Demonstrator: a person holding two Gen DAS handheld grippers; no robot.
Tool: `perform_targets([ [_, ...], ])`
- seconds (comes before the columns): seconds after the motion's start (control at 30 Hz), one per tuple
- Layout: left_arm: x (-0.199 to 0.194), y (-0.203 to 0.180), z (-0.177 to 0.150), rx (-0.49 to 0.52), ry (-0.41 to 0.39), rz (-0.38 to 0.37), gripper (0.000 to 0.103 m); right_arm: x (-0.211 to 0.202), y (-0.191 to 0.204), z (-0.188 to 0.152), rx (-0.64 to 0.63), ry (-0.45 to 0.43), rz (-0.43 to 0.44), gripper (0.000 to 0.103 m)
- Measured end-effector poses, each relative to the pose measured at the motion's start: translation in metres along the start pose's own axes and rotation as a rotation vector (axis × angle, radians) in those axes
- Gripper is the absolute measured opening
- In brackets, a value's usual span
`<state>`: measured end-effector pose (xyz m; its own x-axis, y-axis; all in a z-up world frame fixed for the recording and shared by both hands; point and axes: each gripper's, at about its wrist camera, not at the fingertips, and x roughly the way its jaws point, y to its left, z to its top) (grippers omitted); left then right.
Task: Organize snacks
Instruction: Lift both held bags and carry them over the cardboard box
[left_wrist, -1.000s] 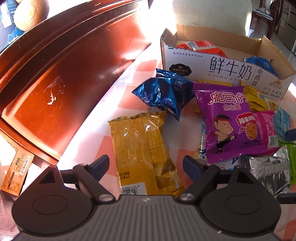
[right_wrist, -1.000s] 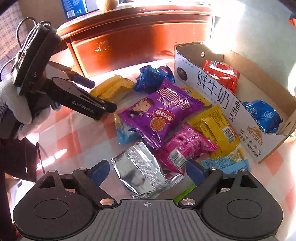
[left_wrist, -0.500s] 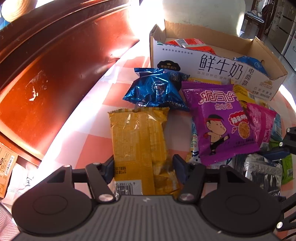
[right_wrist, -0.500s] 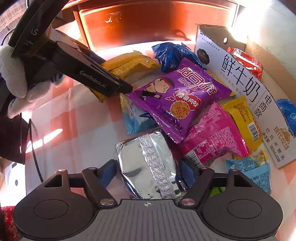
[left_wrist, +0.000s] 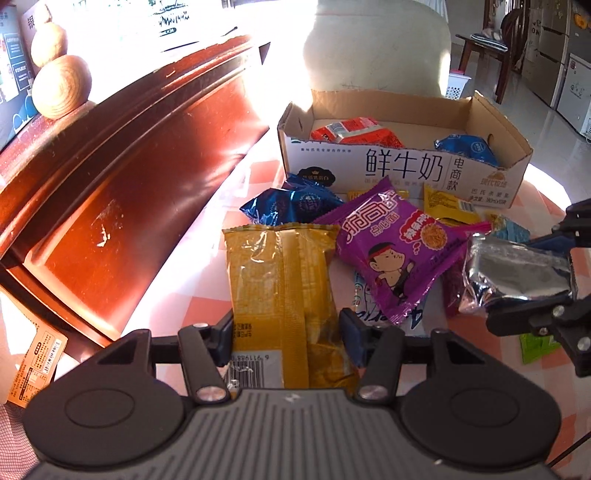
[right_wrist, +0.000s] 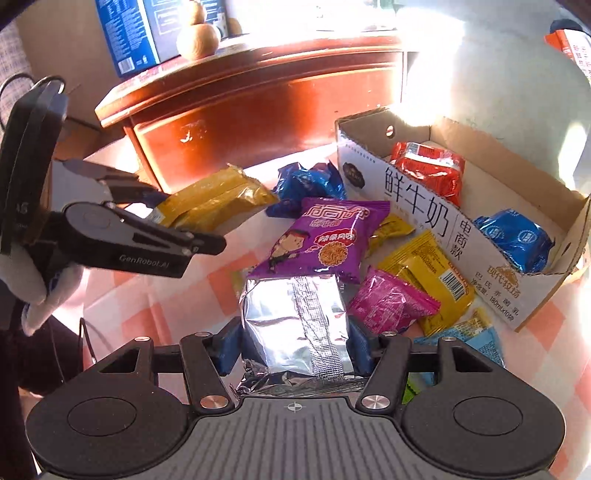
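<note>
Seen from the left wrist camera, the left gripper (left_wrist: 286, 338) sits at the bottom centre of the frame, its two blue-padded fingers (left_wrist: 351, 332) closing onto the lower sides of a long yellow snack packet (left_wrist: 280, 295). The pads touch both edges of the packet, which stretches from the gripper up toward the middle of the frame. Just right of it lies a purple noodle snack bag (left_wrist: 399, 251) with a cartoon figure, and above that a dark blue foil packet (left_wrist: 291, 206). At the upper centre stands an open cardboard box (left_wrist: 402, 173), already holding a red packet (left_wrist: 354, 134) and a blue packet (left_wrist: 467, 147).

At the right edge of this same view, the right gripper (left_wrist: 524, 291) clamps a silver foil packet (left_wrist: 517, 275).

From the right wrist camera, the right gripper (right_wrist: 291, 349) fills the bottom centre, its jaws closing with both blue pads pressed against the sides of the silver foil packet (right_wrist: 295, 321), which crumples slightly between them. The left gripper (right_wrist: 166, 218) shows at the middle left, held by a gloved hand (right_wrist: 29, 280), its fingers around the end of the yellow snack packet (right_wrist: 218, 197). Loose snacks, among them a pink packet (right_wrist: 391, 302), lie on a checked tablecloth (right_wrist: 147, 310) beside the cardboard box (right_wrist: 424, 218) at the right. A reddish wooden cabinet (right_wrist: 258, 110) stands behind.
</note>
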<state>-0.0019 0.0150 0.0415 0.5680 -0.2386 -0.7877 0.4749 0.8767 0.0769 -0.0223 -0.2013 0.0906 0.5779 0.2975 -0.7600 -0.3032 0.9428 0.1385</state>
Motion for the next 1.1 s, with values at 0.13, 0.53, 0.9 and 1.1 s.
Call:
perform_targets([
  [0.13, -0.006, -0.007, -0.003, 0.001, 0.000, -0.031, 0.056, -0.002, -0.006, 0.003, 0.055, 0.001, -0.016, 0.059],
  [0.53, -0.018, -0.033, 0.008, 0.064, -0.078, -0.025, 0.056, -0.011, -0.025, 0.010, 0.149, -0.090, -0.124, 0.059],
  [0.9, -0.024, -0.042, 0.034, 0.100, -0.162, -0.005, 0.056, -0.024, -0.035, 0.020, 0.151, -0.152, -0.172, 0.059],
  [1.1, -0.025, -0.050, 0.060, 0.126, -0.231, 0.010, 0.056, -0.033, -0.042, 0.030, 0.144, -0.189, -0.203, 0.059],
])
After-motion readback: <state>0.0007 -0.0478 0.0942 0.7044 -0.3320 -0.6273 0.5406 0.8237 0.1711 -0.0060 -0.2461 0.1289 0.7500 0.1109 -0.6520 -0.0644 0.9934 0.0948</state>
